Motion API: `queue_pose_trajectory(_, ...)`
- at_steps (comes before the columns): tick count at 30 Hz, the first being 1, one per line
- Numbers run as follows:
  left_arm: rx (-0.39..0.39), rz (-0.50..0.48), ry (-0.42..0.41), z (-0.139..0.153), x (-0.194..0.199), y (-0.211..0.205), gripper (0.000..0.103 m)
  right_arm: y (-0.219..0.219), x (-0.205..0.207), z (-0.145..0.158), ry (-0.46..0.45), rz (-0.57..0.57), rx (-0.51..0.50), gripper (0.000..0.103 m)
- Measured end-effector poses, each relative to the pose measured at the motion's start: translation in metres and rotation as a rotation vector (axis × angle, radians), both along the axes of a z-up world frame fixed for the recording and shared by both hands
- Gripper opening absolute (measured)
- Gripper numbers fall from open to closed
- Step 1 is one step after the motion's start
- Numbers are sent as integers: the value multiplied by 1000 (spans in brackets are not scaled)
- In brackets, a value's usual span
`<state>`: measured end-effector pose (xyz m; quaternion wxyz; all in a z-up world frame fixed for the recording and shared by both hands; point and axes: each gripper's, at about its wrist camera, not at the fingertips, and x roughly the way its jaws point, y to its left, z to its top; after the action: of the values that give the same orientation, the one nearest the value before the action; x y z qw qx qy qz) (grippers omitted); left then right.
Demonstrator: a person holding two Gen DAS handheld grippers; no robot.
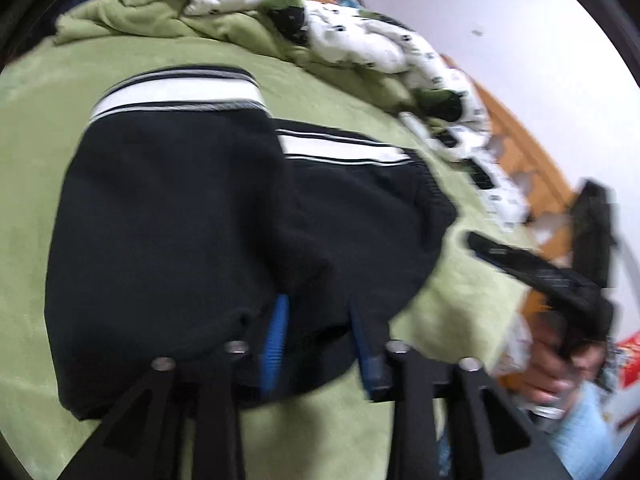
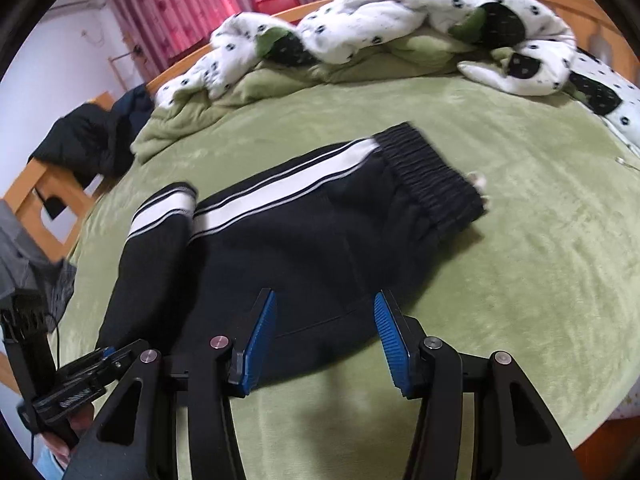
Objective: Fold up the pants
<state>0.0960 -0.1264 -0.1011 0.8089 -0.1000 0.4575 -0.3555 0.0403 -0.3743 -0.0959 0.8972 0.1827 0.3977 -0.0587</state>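
Observation:
Black pants (image 2: 304, 240) with white side stripes lie partly folded on the green bed cover, the elastic waistband (image 2: 432, 176) to the far right and a leg section doubled over at the left. They also show in the left wrist view (image 1: 180, 216). My left gripper (image 1: 320, 344) has its blue pads apart, with the near edge of the folded cloth lying between and over them. My right gripper (image 2: 324, 340) is open and empty, just above the near edge of the pants. It also shows at the right of the left wrist view (image 1: 532, 268).
A white dotted duvet (image 2: 380, 28) is bunched along the far side of the green bed cover (image 2: 540, 260). A dark jacket (image 2: 84, 140) lies on the wooden bed frame at the left. Pink curtains (image 2: 180, 4) hang behind.

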Motion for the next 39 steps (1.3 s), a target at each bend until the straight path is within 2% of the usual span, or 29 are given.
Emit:
queue_pose_trajectory(1, -18, 4, -11, 5, -2, 7, 41, 5, 3, 0, -3, 10, -1, 51)
queue_pose_trajectory(2, -29, 22, -41, 13, -8, 20, 53, 13, 8, -1, -7, 25, 1, 51)
queue_pose_trajectory(4, -18, 66, -118, 28, -15, 41, 70, 28, 18, -3, -11, 51, 17, 51)
queue_pose_trajectory(7, 133, 173, -197, 38, -14, 66, 70, 59, 35, -8, -19, 111, 91, 51)
queue_pose_trajectory(10, 224, 301, -202, 31, -1, 98, 70, 92, 54, -17, 2, 177, 109, 51)
queue_pose_trajectory(11, 233, 343, -170, 26, 6, 112, 70, 105, 62, -21, 19, 196, 92, 51)
queue_pose_trajectory(14, 196, 392, -104, 15, 21, 136, 70, 133, 84, -38, 69, 199, 48, 51)
queue_pose_trajectory(16, 203, 423, -84, 7, 29, 146, 70, 140, 97, -51, 98, 181, 86, 49)
queue_pose_trajectory(17, 217, 436, -73, 4, 32, 149, 70, 143, 104, -55, 117, 189, 119, 35)
queue_pose_trajectory(19, 219, 433, -60, 0, 33, 150, 70, 145, 110, -49, 102, 183, 100, 18)
queue_pose_trajectory(22, 205, 407, -64, 1, 30, 143, 70, 148, 111, -18, 15, 220, 10, 15)
queue_pose_trajectory(27, 229, 390, -93, -2, 26, 128, 70, 135, 114, 21, -69, 258, -108, 14)
queue_pose_trajectory(31, 239, 381, -110, -5, 22, 112, 70, 107, 113, 30, -79, 250, -168, 14)
queue_pose_trajectory(39, 175, 315, -41, -25, 16, 75, 70, -6, 79, 51, -140, 34, -254, 14)
